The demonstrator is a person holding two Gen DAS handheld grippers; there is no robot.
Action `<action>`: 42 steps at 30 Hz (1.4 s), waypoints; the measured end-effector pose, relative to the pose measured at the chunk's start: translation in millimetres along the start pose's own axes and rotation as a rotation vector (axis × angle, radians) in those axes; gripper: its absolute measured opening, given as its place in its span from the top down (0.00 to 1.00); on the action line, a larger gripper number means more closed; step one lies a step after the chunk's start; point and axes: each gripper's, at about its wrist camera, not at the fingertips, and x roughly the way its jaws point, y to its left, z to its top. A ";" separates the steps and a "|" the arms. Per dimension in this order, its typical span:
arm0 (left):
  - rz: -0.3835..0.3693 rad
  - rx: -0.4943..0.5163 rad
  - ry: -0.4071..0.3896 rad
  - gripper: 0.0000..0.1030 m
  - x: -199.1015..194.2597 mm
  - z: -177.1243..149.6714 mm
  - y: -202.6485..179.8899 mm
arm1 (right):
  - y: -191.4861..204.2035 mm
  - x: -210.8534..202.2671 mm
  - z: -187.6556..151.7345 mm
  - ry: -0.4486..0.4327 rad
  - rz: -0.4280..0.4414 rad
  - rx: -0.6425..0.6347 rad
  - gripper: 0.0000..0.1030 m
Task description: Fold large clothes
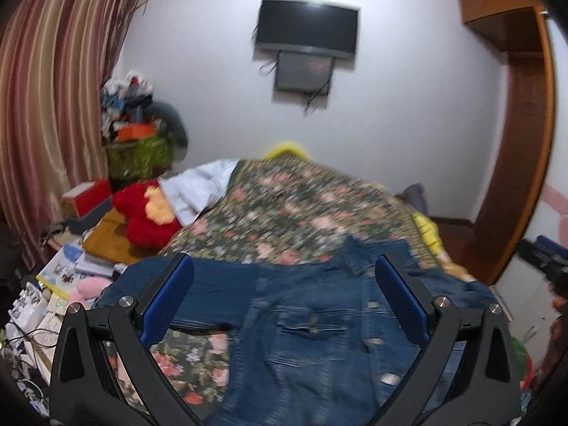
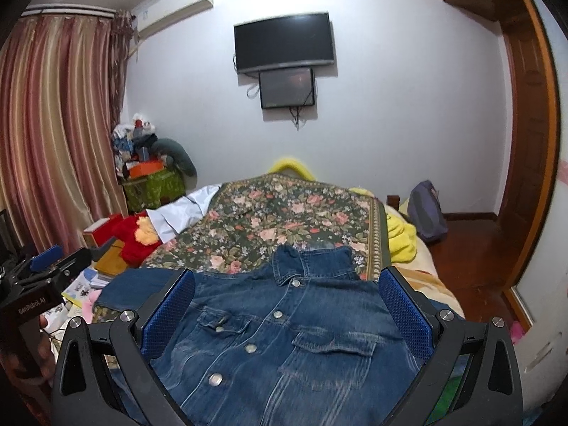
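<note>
A blue denim jacket [image 2: 284, 340] lies face up on the near end of a bed with a floral cover [image 2: 284, 213], collar toward the far wall, one sleeve stretched out to the left. It also shows in the left wrist view [image 1: 312, 326]. My left gripper [image 1: 284, 284] is open and empty above the jacket's left half, and it appears at the left edge of the right wrist view [image 2: 42, 269]. My right gripper [image 2: 287, 291] is open and empty above the jacket's chest, and shows at the right edge of the left wrist view [image 1: 543, 259].
A red plush toy [image 2: 138, 238], boxes and papers crowd the floor left of the bed. A white cloth [image 2: 184, 209] and a yellow blanket [image 2: 397, 234] lie on the bed's edges. A backpack [image 2: 426, 213] sits on the right. A television [image 2: 284, 42] hangs on the far wall.
</note>
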 end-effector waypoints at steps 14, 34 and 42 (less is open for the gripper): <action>0.085 -0.307 0.492 0.00 180.4 -73.2 145.6 | -13.6 230.9 -9.2 0.417 0.069 0.046 0.00; 0.248 -0.495 0.488 0.47 228.7 -97.4 232.3 | 60.4 397.3 -103.0 0.885 0.142 -0.209 0.00; 0.448 -0.083 0.385 0.87 232.2 -42.9 186.1 | 63.5 394.7 -102.3 0.891 0.143 -0.232 0.00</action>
